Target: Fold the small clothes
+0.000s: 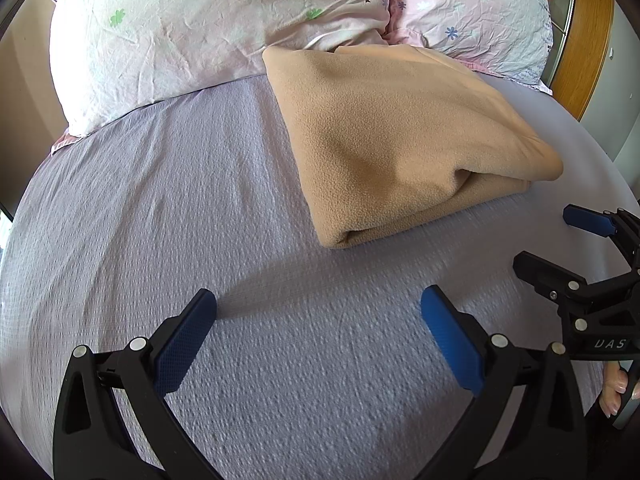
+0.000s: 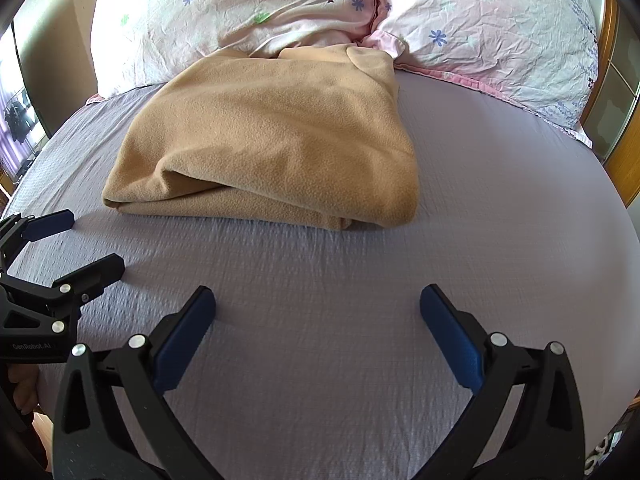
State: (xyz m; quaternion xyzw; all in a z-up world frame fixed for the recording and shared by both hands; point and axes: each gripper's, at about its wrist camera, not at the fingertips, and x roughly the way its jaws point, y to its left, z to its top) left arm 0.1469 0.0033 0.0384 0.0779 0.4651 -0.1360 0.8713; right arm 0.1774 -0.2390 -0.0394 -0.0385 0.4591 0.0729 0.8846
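Note:
A tan fleece garment (image 1: 400, 140) lies folded into a thick bundle on the lilac bed sheet (image 1: 160, 220), its far end against the pillows. It also shows in the right wrist view (image 2: 272, 136). My left gripper (image 1: 318, 304) is open and empty, hovering over bare sheet in front and left of the bundle. My right gripper (image 2: 318, 304) is open and empty, over the sheet in front of the bundle. Each gripper shows at the edge of the other's view: the right one (image 1: 548, 240), the left one (image 2: 96, 240).
Two pink floral pillows (image 2: 240, 12) (image 2: 500, 24) lie along the head of the bed behind the bundle. A wooden frame (image 1: 588, 40) stands at the far right. The sheet (image 2: 500, 200) stretches right of the bundle.

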